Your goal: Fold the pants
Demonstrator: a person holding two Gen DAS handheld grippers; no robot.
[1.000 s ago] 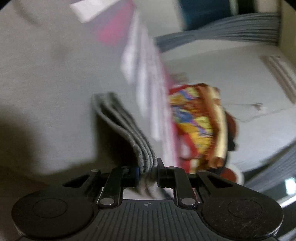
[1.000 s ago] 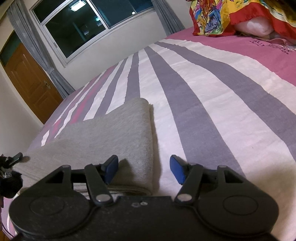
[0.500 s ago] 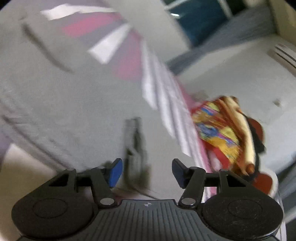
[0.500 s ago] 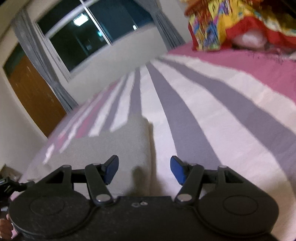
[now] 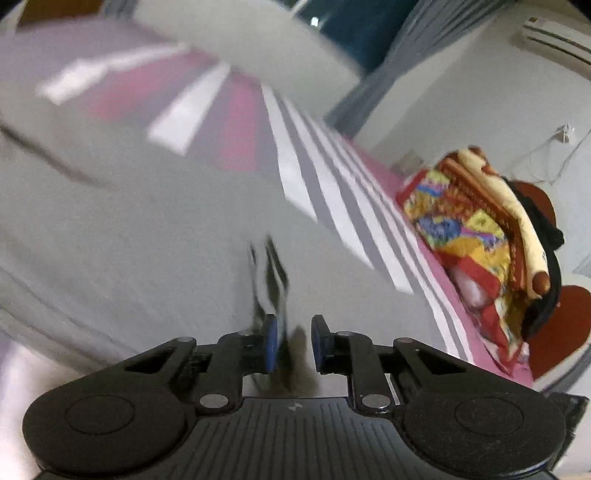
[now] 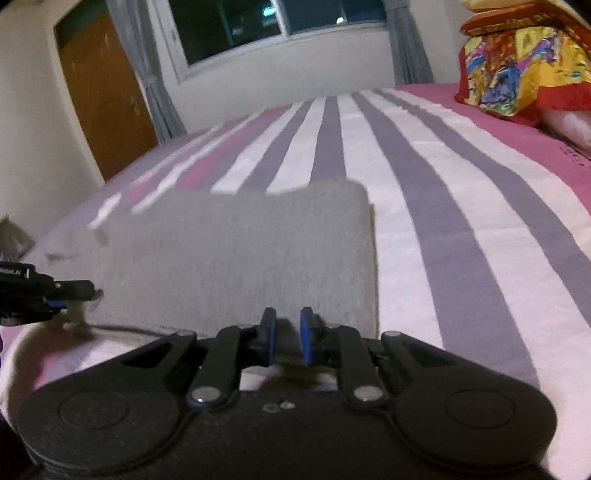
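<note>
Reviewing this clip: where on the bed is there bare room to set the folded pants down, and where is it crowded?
Bare striped bedspread lies right of the folded grey pants, running back toward the window wall. The far right corner is crowded by the colourful bedding pile. The near edge holds the right gripper and, at left, the left gripper.

Indoor artificial light fills both views evenly and rather dimly, while the dark glass window [image 6: 280,26] shows small lamp reflections. The left wrist view is heavily motion-blurred across the grey folded fabric pants [image 5: 147,236] and the striped pink, white and grey bedsheet [image 5: 332,177]. Fisheye bending curves the edges of both views, and the right wrist view stays only mildly soft.
</note>
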